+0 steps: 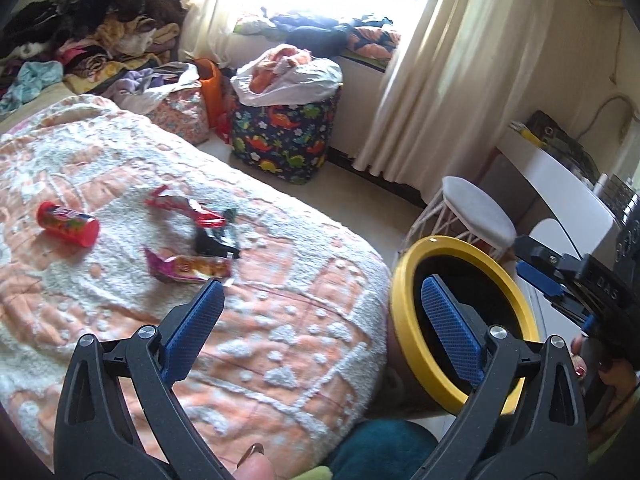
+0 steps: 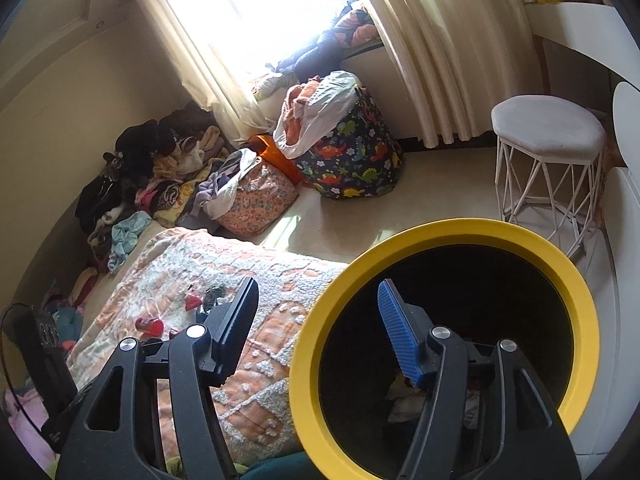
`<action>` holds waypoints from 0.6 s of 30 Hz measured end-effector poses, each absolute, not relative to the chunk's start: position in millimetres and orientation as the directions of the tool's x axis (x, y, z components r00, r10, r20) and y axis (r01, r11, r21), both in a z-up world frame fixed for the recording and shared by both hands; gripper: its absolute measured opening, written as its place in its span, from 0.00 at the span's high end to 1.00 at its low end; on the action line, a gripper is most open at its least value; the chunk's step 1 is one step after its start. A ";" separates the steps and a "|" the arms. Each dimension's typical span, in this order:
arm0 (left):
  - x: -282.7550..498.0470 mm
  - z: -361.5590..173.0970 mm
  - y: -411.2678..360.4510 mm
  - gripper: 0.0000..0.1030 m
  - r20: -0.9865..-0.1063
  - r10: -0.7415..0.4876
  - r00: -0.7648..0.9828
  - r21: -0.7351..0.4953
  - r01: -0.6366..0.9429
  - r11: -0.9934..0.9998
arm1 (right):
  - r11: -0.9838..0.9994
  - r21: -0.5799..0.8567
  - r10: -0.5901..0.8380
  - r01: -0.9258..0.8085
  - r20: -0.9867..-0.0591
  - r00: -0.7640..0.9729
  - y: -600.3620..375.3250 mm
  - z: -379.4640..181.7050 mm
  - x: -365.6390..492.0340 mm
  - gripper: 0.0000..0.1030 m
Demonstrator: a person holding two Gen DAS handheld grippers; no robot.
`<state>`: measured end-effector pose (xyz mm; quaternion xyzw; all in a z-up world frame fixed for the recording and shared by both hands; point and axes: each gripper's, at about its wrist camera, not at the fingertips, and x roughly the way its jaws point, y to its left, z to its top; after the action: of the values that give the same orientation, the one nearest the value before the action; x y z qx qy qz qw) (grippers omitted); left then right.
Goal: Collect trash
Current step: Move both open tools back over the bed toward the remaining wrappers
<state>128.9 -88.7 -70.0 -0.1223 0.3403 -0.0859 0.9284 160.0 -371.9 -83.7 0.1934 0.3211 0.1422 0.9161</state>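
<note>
Wrappers on the bed, bin ready beside it.
Both the left hand-held gripper (image 1: pixel 320 328) and right hand-held gripper (image 2: pixel 316 326) are spread and empty; wrappers (image 1: pixel 188 268) lie mid-bed (image 1: pixel 300 340), the yellow-rimmed bin (image 2: pixel 320 320) by its edge, probably for easy dropping.

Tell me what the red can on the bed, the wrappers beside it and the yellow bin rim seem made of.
Red can: printed cylinder, probably cardboard or metal; the look leaves it open. Red wrapper and pink wrapper: crinkled glossy foil or plastic film. Yellow bin rim: smooth matte moulded plastic, apparently.
</note>
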 end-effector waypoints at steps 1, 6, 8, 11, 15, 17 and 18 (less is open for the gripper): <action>129.5 -70.6 -82.0 0.12 -0.611 -0.232 0.757 -0.289 0.059 0.956 | 0.885 0.442 0.391 -0.147 -0.533 0.751 -367.8 -82.5 160.5 0.42; 135.8 -74.7 -51.3 0.12 -0.622 -0.180 0.762 -0.305 -0.024 0.952 | 0.885 0.420 0.419 -0.199 -0.535 0.734 -345.3 -77.0 163.4 0.42; 139.1 -78.7 -39.1 0.12 -0.633 -0.165 0.756 -0.311 -0.053 0.949 | 0.886 0.408 0.427 -0.219 -0.538 0.727 -334.4 -74.3 165.5 0.42; 142.9 -85.5 -19.2 0.13 -0.645 -0.150 0.750 -0.331 -0.097 0.939 | 0.887 0.390 0.438 -0.246 -0.543 0.717 -318.6 -72.0 168.8 0.42; 146.5 -95.7 2.7 0.22 -0.660 -0.141 0.738 -0.362 -0.147 0.921 | 0.883 0.370 0.460 -0.289 -0.553 0.695 -293.8 -69.6 179.8 0.42; 149.1 -102.3 11.5 0.30 -0.664 -0.154 0.732 -0.389 -0.162 0.907 | 0.878 0.359 0.473 -0.316 -0.555 0.684 -277.7 -68.1 185.5 0.42; 150.8 -107.1 16.2 0.33 -0.667 -0.165 0.726 -0.407 -0.170 0.898 | 0.875 0.354 0.482 -0.331 -0.558 0.676 -269.8 -67.2 189.2 0.42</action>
<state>150.8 16.2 -107.1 -0.2263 0.3699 0.0013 0.9011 189.2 -269.8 -67.2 0.1127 0.3348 0.2236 0.9084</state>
